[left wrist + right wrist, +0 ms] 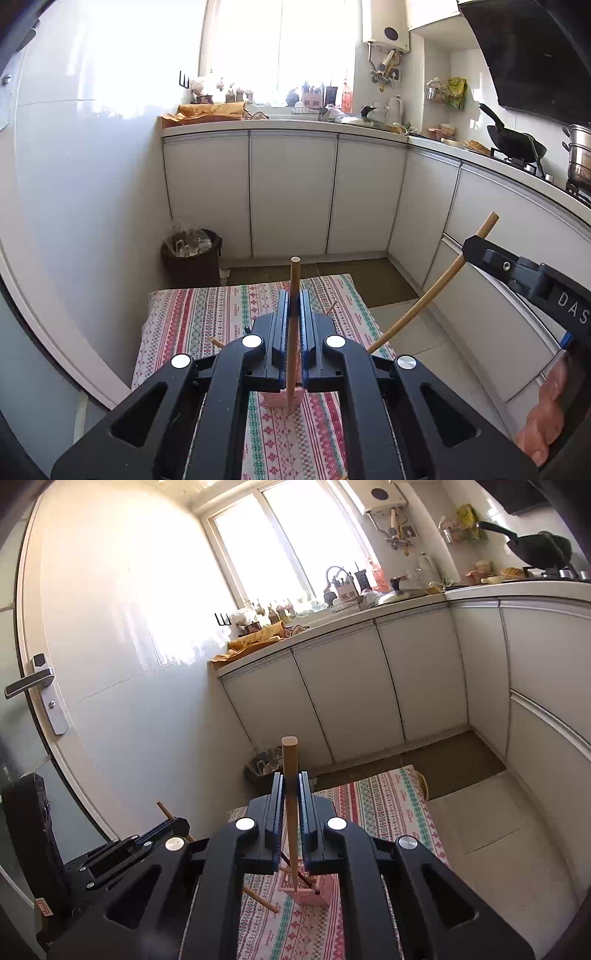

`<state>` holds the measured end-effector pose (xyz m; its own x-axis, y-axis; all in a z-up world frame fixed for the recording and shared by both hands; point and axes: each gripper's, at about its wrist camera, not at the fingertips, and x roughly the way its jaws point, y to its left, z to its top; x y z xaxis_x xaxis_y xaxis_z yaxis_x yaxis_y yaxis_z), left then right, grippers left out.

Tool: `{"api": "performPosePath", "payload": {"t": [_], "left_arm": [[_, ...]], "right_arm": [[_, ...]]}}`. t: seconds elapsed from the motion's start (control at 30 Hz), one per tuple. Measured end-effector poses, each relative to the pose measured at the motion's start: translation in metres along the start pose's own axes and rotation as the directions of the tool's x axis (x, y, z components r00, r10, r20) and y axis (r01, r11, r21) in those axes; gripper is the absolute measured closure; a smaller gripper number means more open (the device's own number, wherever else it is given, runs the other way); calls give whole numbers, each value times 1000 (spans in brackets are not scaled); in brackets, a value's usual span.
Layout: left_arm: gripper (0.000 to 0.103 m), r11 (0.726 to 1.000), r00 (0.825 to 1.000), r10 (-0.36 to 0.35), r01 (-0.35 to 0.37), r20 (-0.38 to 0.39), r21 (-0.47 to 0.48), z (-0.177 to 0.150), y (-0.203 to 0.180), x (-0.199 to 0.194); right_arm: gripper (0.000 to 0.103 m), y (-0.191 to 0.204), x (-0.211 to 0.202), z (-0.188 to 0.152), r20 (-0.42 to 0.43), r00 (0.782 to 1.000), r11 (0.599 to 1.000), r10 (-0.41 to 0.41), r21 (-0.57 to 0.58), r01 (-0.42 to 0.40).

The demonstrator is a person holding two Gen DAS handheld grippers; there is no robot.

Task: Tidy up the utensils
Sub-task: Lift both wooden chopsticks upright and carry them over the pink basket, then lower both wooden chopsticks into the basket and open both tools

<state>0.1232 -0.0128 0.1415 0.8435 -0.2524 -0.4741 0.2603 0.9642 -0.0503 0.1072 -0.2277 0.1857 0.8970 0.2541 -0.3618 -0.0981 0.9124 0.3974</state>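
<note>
1. Chopstick in the left claw (294, 314): a pale wooden stick (293, 332) is pinched between the two jaws, which press together on it. It stands nearly upright, its blunt top above the fingertips and its lower tip hanging just over the pink holder (282, 400) on the patterned cloth (192, 325) of the counter.

2. Pink holder: this small latticed box sits directly below and slightly ahead of both claws. In the right wrist view it (310, 890) already carries a dark stick (301, 877) leaning across it, and loose wooden sticks (260, 897) lie on the cloth just beside it.

3. Right claw (291, 797): its jaws are likewise closed on a second wooden chopstick (290, 794), long axis close to vertical, narrow tip pointing down at the holder's opening. From the left wrist view this stick (424, 295) looks bowed by the lens and slants toward the middle.

4. Judgement: both sticks are aligned tip-down over the holder, so the coming move looks like a straight lowering; the right tip appears nearer the opening, though which hand is closer I cannot say for sure.
</note>
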Motion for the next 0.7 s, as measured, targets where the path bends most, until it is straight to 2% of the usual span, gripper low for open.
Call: {"api": "performPosePath", "payload": {"t": [0.23,0.47,0.7], "left_arm": [[99,998,999,24,-22,40,-63,7,18,34],[99,997,1000,21,-20,20,-76,3,27,63],[99,995,1000,18,-20,-17,-97,-5,34,87]], "right_arm": [[95,4,48,-13,5,1000,998,-14,-56,15],[95,0,90,-34,-39,999,998,-15,-68,12],[95,3,117,-48,-48,998,995,-33,-100,28]]}}
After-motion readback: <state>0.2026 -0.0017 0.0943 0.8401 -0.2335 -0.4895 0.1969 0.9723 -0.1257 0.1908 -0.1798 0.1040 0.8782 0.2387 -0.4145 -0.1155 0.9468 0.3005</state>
